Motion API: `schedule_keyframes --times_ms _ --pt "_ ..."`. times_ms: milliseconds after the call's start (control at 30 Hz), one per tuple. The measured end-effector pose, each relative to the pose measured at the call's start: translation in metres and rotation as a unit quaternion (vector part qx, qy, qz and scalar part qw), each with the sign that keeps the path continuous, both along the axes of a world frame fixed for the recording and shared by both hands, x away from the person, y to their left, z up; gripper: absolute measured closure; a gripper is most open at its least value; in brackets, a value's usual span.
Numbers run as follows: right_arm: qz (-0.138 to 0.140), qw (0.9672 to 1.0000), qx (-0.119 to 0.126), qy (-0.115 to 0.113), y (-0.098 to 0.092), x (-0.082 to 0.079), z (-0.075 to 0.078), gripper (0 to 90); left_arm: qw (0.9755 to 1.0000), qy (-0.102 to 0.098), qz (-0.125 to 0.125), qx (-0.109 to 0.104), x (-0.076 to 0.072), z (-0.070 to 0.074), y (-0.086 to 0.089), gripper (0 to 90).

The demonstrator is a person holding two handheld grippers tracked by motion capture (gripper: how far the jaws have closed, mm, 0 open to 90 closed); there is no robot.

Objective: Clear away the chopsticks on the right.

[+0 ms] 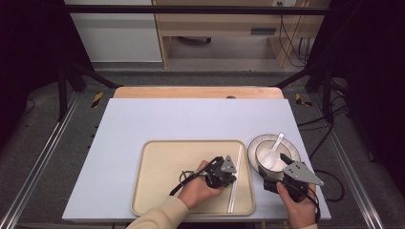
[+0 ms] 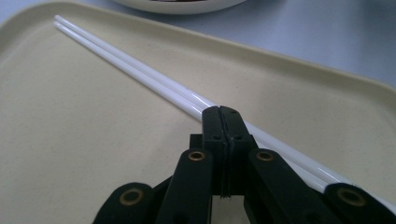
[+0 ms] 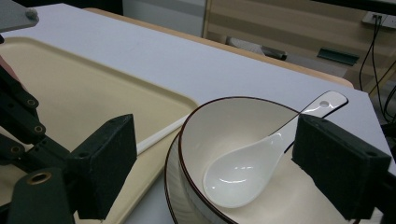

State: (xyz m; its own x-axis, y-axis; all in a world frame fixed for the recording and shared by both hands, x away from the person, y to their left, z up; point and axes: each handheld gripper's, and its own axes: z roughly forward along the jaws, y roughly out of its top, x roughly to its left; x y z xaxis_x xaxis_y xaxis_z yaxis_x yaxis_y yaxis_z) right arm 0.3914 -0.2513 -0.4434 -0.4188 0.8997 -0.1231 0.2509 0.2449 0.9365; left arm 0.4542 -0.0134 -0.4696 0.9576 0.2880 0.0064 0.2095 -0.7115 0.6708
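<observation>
A pair of white chopsticks (image 1: 235,187) lies side by side along the right edge of a beige tray (image 1: 167,167). My left gripper (image 1: 231,177) is shut, its tips resting against the chopsticks (image 2: 140,70) with nothing seen between the jaws (image 2: 220,112). Right of the tray, a white bowl (image 1: 261,151) with a dark rim stands on a plate (image 1: 252,144) and holds a white ceramic spoon (image 1: 273,151). My right gripper (image 1: 273,165) is open at the bowl's near side. In the right gripper view its jaws (image 3: 224,168) straddle the bowl (image 3: 224,116) and spoon (image 3: 247,168).
The tray and plate sit on a pale blue-grey board (image 1: 191,119) over a wooden table (image 1: 198,92). The board's far and left parts are bare. Dark frame rails and cables run along both sides.
</observation>
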Motion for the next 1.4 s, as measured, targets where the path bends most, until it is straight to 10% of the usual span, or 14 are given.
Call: schedule_keyframes --times_ms 500,1033,1400 --pt "0.0 1.0 0.0 0.004 0.0 0.0 -0.001 13.6 0.9996 -0.008 -0.01 -0.026 -0.005 -0.003 -0.011 88.5" --pt "0.002 0.9998 0.015 -0.011 0.003 -0.003 -0.001 10.2 0.9949 -0.029 0.058 -0.077 -0.004 0.008 0.07 84.4" --pt "-0.006 0.9994 0.033 -0.013 0.008 -0.005 -0.001 8.4 0.9838 -0.06 0.119 -0.119 -0.017 0.016 0.126 38.7"
